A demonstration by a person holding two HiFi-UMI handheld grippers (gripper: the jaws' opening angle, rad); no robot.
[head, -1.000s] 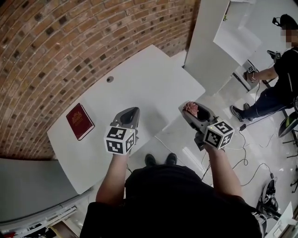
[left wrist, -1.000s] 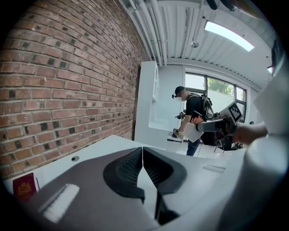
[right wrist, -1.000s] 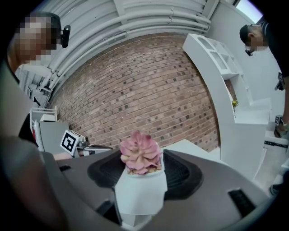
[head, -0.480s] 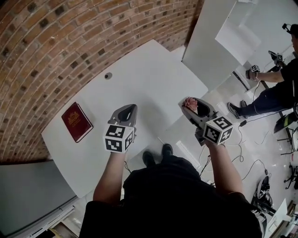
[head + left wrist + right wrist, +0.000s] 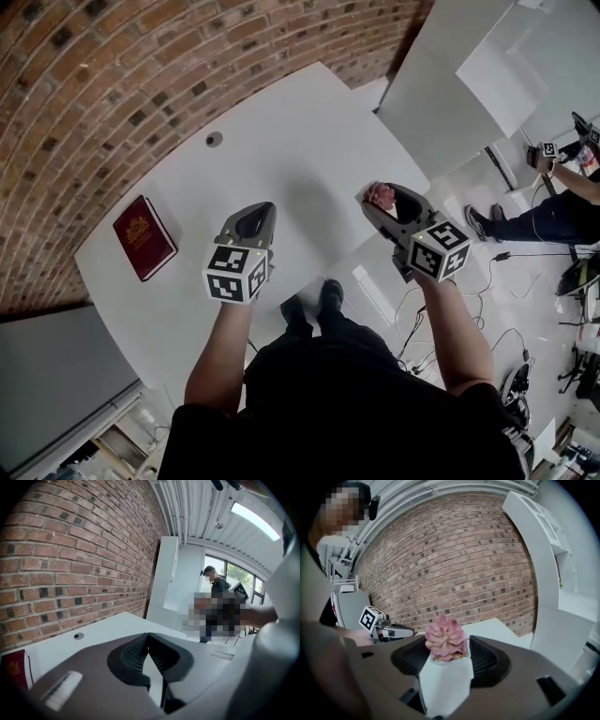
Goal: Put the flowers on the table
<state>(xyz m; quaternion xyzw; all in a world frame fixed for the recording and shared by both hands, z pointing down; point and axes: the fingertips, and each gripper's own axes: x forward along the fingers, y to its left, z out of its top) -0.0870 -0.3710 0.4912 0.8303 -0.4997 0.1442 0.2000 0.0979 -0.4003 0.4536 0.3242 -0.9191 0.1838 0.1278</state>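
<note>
A pink flower (image 5: 445, 638) stands in a small white pot (image 5: 444, 681) that my right gripper (image 5: 447, 654) is shut on. In the head view the flower (image 5: 380, 195) shows at the tip of the right gripper (image 5: 382, 200), level with the right edge of the white table (image 5: 281, 159). My left gripper (image 5: 257, 218) hangs over the table's near part, its jaws shut with nothing between them. The left gripper view shows the left gripper (image 5: 148, 641) with its dark pads meeting at the tips.
A dark red book (image 5: 143, 236) lies on the table's left side, and a small round hole (image 5: 215, 139) sits near the brick wall. A tall white cabinet (image 5: 450, 103) stands to the right. A person (image 5: 562, 202) and cables (image 5: 511, 309) are on the floor at right.
The view has shifted a little; both grippers sit slightly farther forward over the table edge. The right gripper still holds the potted flower.
</note>
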